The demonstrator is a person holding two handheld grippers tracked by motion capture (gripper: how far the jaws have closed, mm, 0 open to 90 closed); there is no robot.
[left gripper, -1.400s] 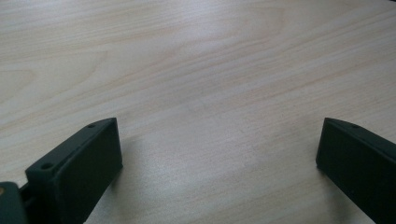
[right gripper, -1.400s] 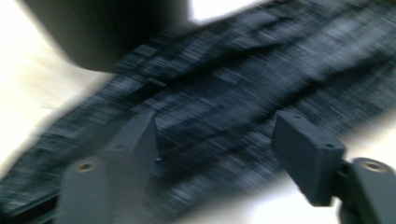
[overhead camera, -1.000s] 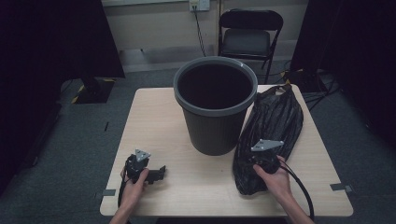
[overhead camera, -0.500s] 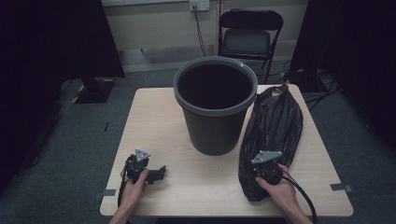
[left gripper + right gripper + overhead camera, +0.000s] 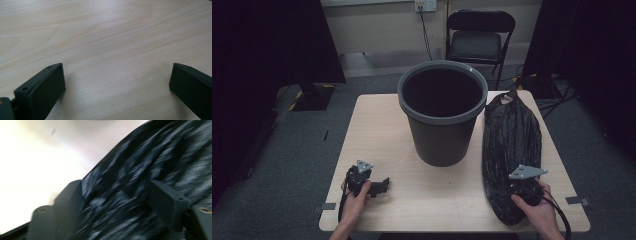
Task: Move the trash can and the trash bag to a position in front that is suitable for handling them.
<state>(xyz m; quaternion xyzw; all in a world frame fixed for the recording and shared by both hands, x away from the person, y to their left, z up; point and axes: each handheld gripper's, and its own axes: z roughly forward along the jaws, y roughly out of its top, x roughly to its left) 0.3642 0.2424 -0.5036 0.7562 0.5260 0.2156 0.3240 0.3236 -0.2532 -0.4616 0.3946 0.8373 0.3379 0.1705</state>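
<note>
Lying along the surface (image 5: 377,125) right of the grey bin (image 5: 443,112), the black bag (image 5: 511,145) is sitting between the right gripper (image 5: 120,202) fingers, which have just been opening. Left gripper (image 5: 115,87) is resting apart on bare wood, fingers wide. Folding chair (image 5: 479,35) standing behind.

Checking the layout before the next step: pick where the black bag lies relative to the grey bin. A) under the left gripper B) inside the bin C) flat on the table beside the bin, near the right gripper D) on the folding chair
C: the black bag lies flat on the table beside the grey bin, its near end under the right gripper.
</note>
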